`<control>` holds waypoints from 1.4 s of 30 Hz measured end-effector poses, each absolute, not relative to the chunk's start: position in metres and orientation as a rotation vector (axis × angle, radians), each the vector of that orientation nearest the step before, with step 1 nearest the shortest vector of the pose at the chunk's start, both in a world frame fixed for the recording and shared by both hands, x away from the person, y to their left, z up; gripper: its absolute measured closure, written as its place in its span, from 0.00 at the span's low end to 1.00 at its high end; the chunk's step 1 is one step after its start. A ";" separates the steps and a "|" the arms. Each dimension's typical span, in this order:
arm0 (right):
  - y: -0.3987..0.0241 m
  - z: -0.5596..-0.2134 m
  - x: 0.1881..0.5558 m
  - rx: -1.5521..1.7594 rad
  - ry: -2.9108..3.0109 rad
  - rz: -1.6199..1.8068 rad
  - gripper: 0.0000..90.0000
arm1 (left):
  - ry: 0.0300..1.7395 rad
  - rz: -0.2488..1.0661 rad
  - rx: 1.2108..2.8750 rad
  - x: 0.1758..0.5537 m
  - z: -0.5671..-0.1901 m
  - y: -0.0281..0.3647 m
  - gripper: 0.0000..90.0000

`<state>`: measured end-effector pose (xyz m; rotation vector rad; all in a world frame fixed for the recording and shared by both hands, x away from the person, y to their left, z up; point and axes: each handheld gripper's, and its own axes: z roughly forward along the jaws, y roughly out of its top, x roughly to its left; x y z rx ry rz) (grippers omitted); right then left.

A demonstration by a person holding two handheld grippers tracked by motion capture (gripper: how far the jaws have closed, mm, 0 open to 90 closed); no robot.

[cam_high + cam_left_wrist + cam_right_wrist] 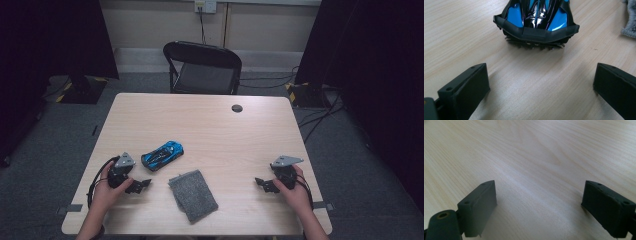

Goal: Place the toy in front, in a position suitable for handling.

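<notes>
Pale wood-grain table [215,120] carries a glossy blue-and-black toy car [162,155] left of centre, with a grey woven cloth [193,195] just beside it, nearer the person. Left gripper [141,184] rests near the car, jaws spread wide and empty; the car's rear end [536,27] lies ahead of them. Right gripper [260,182] sits well apart at the right, jaws likewise wide over bare wood.

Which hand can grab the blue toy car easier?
Probably the left. The left gripper sits near the blue toy car, jaws open and facing it. The right gripper is farther off, beyond the grey cloth.
</notes>
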<state>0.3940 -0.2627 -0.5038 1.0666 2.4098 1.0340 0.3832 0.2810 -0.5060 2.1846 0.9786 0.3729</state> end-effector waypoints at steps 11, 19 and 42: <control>-0.263 -0.504 0.394 1.067 2.412 1.035 0.13 | 0.990 0.379 2.182 0.382 -0.505 0.281 0.00; -0.263 -0.504 0.394 1.067 2.412 1.035 0.13 | 1.044 0.331 2.157 0.381 -0.494 0.285 0.19; -0.261 -0.504 0.397 1.059 2.420 1.039 0.13 | 0.940 0.326 2.194 0.434 -0.458 0.250 0.18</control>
